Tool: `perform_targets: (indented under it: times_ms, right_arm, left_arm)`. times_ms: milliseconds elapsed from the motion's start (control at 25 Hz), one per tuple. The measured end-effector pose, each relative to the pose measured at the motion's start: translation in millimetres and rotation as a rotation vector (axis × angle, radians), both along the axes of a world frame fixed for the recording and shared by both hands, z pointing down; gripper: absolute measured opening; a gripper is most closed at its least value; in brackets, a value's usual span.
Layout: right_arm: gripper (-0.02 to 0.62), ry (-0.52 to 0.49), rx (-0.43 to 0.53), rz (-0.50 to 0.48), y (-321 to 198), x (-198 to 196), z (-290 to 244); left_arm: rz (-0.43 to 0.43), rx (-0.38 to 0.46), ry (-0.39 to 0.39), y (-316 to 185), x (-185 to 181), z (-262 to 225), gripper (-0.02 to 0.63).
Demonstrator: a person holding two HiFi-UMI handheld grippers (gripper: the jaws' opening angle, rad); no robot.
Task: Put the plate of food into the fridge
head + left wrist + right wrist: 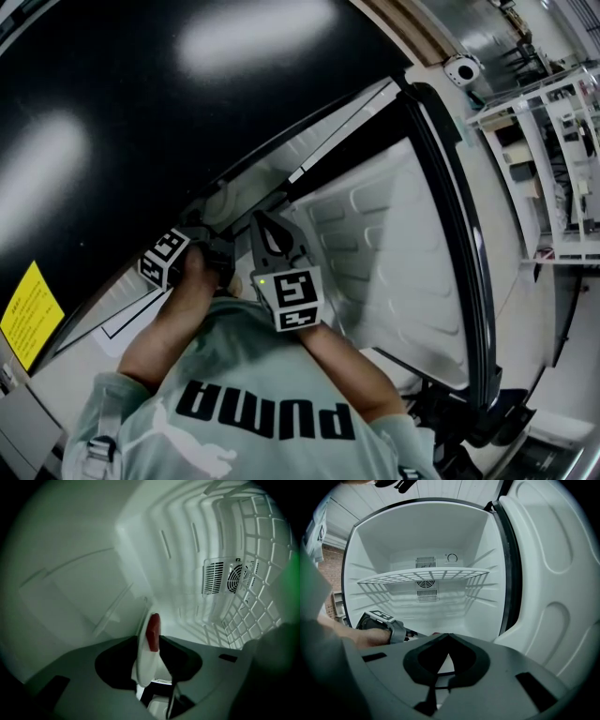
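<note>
In the left gripper view a white plate (143, 665) stands edge-on between the jaws of my left gripper (149, 637), with a red piece of food (153, 631) on it. The jaws flank the plate closely, and a thin gap shows on the food side. That gripper reaches into the fridge's lower compartment; the right gripper view shows it and the hand holding it low at the left (386, 627). My right gripper (448, 635) hangs in front of the fridge opening, its fingertips meeting with nothing between them. The head view shows both grippers, left (202, 248) and right (267, 230), at the fridge mouth.
The fridge is white inside, with a wire shelf (424, 576) across the middle and a fan vent (229, 576) on the back wall. Its open door (553, 573) stands at the right. A black glossy panel (141, 112) fills the head view's upper left.
</note>
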State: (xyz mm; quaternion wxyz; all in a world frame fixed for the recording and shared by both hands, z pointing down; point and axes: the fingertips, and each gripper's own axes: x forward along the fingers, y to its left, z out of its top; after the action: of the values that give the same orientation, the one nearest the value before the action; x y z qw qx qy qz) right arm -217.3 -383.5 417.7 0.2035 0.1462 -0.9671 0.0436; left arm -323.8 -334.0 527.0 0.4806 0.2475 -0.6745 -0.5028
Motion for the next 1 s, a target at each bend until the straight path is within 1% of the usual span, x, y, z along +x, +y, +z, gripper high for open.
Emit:
perform_targets:
  times_ms: [80, 120, 280, 360, 480, 600, 680, 760, 920, 1000]
  right_arm:
    - [0.005, -0.006, 0.005, 0.003, 2, 1, -2]
    - [0.005, -0.009, 0.008, 0.004, 3, 2, -4]
    - [0.005, -0.015, 0.022, 0.007, 6, 5, -10]
    - [0.005, -0.017, 0.026, 0.006, 8, 6, -12]
    - [0.005, -0.018, 0.035, -0.003, 14, 8, -14]
    - [0.005, -0.019, 0.041, -0.012, 18, 12, -14]
    - [0.005, -0.021, 0.034, -0.015, 21, 16, -14]
    - [0.005, -0.024, 0.035, -0.021, 22, 20, -14]
    - [0.005, -0.032, 0.038, -0.041, 31, 28, -16]
    - [0.005, -0.034, 0.038, -0.043, 33, 34, -17]
  left_arm:
    - [0.000, -0.004, 0.006, 1, 0, 1, 0.190]
    - [0.001, -0.006, 0.009, 1, 1, 1, 0.211]
    - [0.013, -0.011, 0.020, 4, 6, -2, 0.218]
    - [0.017, -0.011, 0.015, 6, 8, -4, 0.252]
    - [0.021, -0.018, 0.011, 10, 14, -6, 0.262]
    - [0.029, -0.028, -0.003, 12, 19, -8, 0.301]
    - [0.038, -0.047, -0.031, 14, 22, -8, 0.309]
    - [0.043, -0.078, -0.075, 15, 23, -9, 0.318]
    - [0.075, -0.186, -0.188, 23, 23, -8, 0.324]
    - [0.073, -0.210, -0.204, 29, 27, -8, 0.324]
